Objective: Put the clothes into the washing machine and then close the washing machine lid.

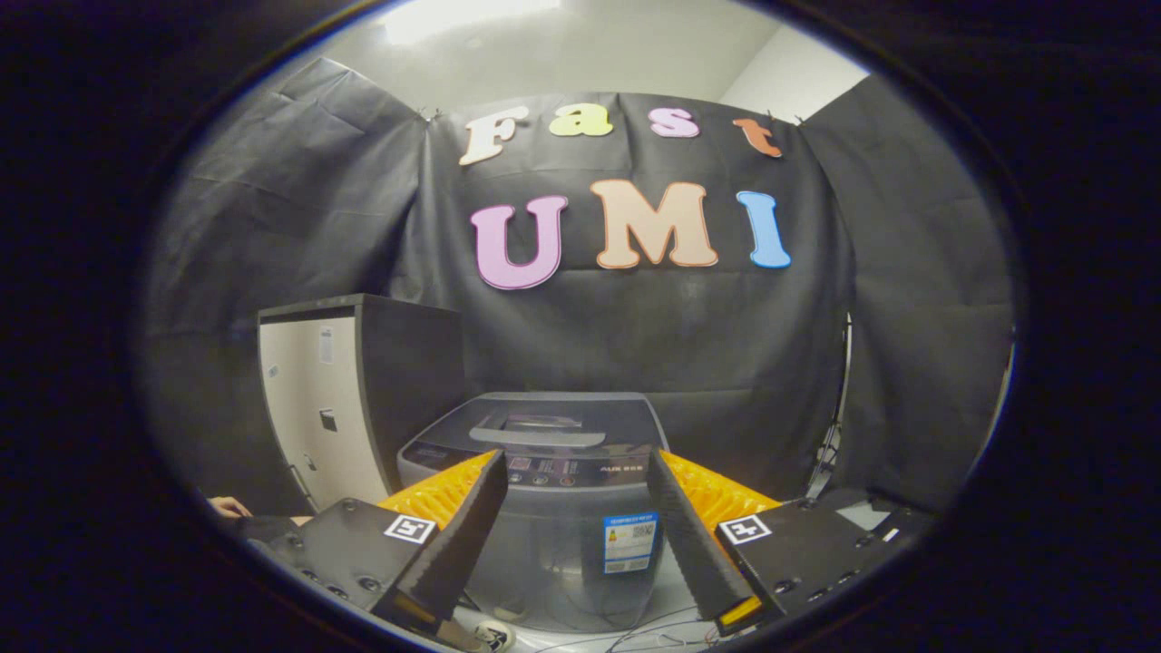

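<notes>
The tongs (576,494) hang open and empty, the washing machine (567,508) just beyond them with its lid (544,422) down (no clothes visible). Judging by this, loading and closing both remain.

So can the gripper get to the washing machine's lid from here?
Probably yes. The gripper is open and holds nothing, and the washing machine stands straight ahead beyond the fingers. Its lid looks shut, and nothing lies between them.

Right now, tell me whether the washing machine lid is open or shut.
Shut: the lid lies flat on the washing machine, beyond the open, empty tongs.
</notes>
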